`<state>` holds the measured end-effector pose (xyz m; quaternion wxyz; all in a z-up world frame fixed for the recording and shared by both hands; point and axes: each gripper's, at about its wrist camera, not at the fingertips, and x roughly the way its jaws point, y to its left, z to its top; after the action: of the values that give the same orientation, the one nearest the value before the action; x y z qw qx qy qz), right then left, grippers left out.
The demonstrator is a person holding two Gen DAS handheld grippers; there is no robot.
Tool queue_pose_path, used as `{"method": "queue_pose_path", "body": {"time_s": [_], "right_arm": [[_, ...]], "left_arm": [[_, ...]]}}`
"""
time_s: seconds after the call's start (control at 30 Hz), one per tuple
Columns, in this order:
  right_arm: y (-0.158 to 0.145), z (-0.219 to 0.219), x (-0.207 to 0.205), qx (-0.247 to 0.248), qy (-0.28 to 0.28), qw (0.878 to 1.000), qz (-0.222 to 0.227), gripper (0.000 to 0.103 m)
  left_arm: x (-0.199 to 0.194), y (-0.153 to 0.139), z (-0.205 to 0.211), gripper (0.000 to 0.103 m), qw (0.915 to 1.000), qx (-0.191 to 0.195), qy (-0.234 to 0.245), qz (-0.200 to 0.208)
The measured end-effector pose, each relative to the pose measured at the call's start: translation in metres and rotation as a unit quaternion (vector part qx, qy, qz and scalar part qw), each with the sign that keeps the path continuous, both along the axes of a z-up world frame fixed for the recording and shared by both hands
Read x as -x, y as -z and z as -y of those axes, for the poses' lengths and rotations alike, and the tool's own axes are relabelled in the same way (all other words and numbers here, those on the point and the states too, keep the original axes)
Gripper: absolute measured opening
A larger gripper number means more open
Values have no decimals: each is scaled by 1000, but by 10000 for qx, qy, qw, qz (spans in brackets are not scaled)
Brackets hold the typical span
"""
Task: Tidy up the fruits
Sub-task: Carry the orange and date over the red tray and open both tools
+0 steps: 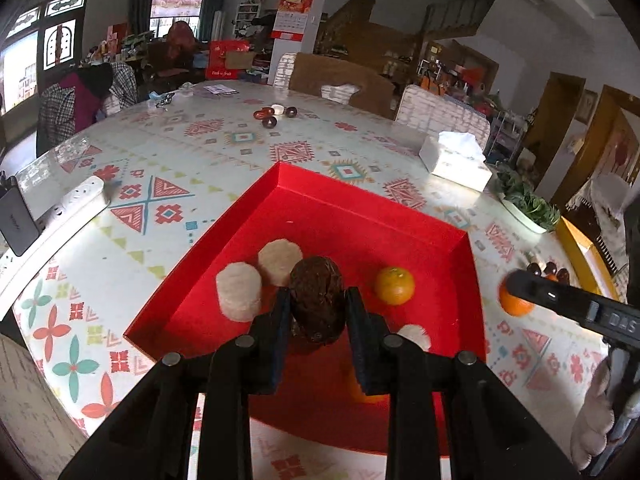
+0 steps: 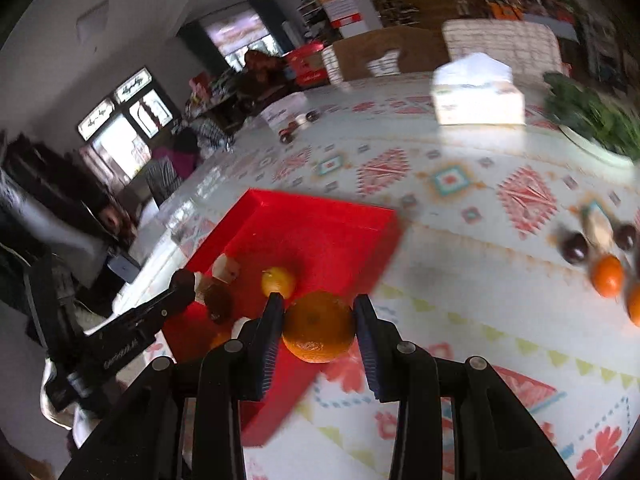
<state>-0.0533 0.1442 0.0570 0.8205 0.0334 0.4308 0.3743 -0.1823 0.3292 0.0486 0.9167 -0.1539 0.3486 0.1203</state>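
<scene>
1. Big table (image 1: 168,168) w/ a bright pattern cloth fills both views.
2. Red tray (image 1: 352,216) sits on it, right in front of me.
3. White tissue box (image 1: 456,160) sits past the tray, near a dish of green leaves (image 1: 528,204).
4. My left claw (image 1: 318,300) is squeezed tight on a brown fuzzy fruit (image 1: 318,300), held over the tray.
5. My right claw (image 2: 318,326) is squeezed on an orange (image 2: 318,326), at the tray's near edge.
6. In the tray: two pale round cakes (image 1: 240,296) side by side, and a small orange (image 1: 394,285) near the right wall.
7. More oranges (image 2: 607,276) and dark fruits (image 2: 576,247) sit on the cloth, off to my right & blurry.
</scene>
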Motion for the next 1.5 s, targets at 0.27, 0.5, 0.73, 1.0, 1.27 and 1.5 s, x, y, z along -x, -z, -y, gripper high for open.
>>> {"method": "queue_pose_path", "body": {"time_s": [0.27, 0.5, 0.73, 1.0, 1.27, 1.5], "right_arm": [[15, -57, -3, 899, 14, 9946, 518, 39], [29, -76, -11, 1250, 65, 9902, 616, 39], [35, -79, -15, 1254, 77, 9904, 573, 40], [27, -78, -11, 1125, -4, 9916, 638, 41], [12, -69, -2, 974, 40, 9924, 745, 41], [5, -50, 5, 866, 143, 9930, 787, 41]], "left_arm": [[-4, 14, 2, 26, 9997, -113, 109, -173], [-5, 15, 3, 26, 9995, -247, 59, -177], [-4, 10, 2, 43, 9993, -319, -110, -134], [2, -6, 12, 67, 9978, -640, -193, 6], [7, -18, 26, 75, 9955, -918, -201, 71], [9, -26, 45, 76, 9933, -1147, -115, 79]]}}
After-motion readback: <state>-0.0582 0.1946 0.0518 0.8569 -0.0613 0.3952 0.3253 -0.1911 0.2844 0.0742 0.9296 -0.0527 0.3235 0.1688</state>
